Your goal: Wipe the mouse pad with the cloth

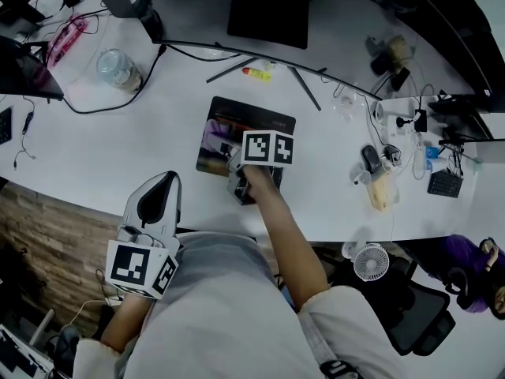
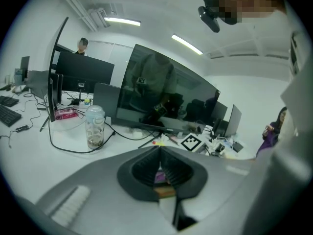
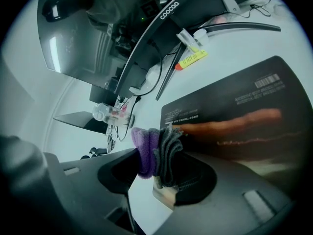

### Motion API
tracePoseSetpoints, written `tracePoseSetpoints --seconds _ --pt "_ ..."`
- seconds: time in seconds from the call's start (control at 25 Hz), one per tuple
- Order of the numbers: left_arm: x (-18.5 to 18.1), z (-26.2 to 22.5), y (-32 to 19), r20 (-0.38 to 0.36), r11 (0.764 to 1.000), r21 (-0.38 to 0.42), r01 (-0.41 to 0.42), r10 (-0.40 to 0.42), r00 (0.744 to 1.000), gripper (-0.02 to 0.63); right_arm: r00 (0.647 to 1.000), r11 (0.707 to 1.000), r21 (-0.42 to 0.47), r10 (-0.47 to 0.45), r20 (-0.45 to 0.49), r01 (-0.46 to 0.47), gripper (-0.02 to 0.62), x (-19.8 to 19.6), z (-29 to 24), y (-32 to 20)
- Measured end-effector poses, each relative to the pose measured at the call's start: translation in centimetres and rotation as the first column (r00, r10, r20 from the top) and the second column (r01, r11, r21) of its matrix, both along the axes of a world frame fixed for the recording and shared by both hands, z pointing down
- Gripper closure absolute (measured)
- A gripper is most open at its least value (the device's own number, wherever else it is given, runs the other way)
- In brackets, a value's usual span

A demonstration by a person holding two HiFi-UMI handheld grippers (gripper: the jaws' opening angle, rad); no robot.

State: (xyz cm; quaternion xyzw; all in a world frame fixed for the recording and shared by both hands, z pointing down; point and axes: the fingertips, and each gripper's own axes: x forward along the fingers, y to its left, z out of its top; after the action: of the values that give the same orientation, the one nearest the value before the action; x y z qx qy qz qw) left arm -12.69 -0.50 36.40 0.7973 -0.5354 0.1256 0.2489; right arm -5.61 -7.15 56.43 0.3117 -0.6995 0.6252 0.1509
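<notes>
Right gripper view: my right gripper [image 3: 161,166] is clenched on the cloth [image 3: 148,153], which sits at the pad's [image 3: 234,111] near edge. My left gripper [image 2: 160,151], jaws together and empty, hangs by the desk's [image 1: 102,144] front edge, well apart.

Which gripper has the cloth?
The right gripper: its jaws clamp the purple-and-grey cloth at the mouse pad. The left gripper is shut on nothing, away from the pad.

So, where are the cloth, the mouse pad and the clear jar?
cloth [image 3: 152,153], right gripper view, bunched folds between the jaws
mouse pad [image 1: 264,121], head view, its bare far strip
clear jar [image 2: 94,127], left gripper view, middle of its wall
</notes>
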Motion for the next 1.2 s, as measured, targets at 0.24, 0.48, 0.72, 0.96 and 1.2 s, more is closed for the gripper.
tracePoseSetpoints --seconds 0.24,0.48,0.72,0.96,1.2 --pt "0.6 -0.1 0.1 -0.001 1.000 0.001 -0.019 0.019 1.000 0.606 1.000 1.000 -0.005 0.018 -0.001 -0.018 0.390 0.9 0.0 0.1" --pt "1.3 -0.3 0.2 -0.002 0.999 0.006 -0.034 0.034 0.999 0.606 0.999 0.999 -0.007 0.032 -0.001 -0.032 0.390 1.9 0.0 0.3" --pt "1.9 -0.3 0.2 -0.003 0.999 0.006 -0.043 0.043 0.999 0.606 0.999 0.999 -0.013 0.039 -0.001 -0.039 0.390 2.8 0.0 0.4" --pt "2.7 -0.3 0.1 -0.008 0.999 0.006 -0.048 0.048 0.999 0.606 0.999 0.999 -0.012 0.042 -0.006 -0.042 0.388 4.0 0.0 0.6" --pt "3.7 -0.3 0.2 -0.008 0.998 0.006 -0.058 0.058 0.998 0.606 0.999 0.999 -0.014 0.048 -0.006 -0.048 0.388 5.2 0.1 0.8"
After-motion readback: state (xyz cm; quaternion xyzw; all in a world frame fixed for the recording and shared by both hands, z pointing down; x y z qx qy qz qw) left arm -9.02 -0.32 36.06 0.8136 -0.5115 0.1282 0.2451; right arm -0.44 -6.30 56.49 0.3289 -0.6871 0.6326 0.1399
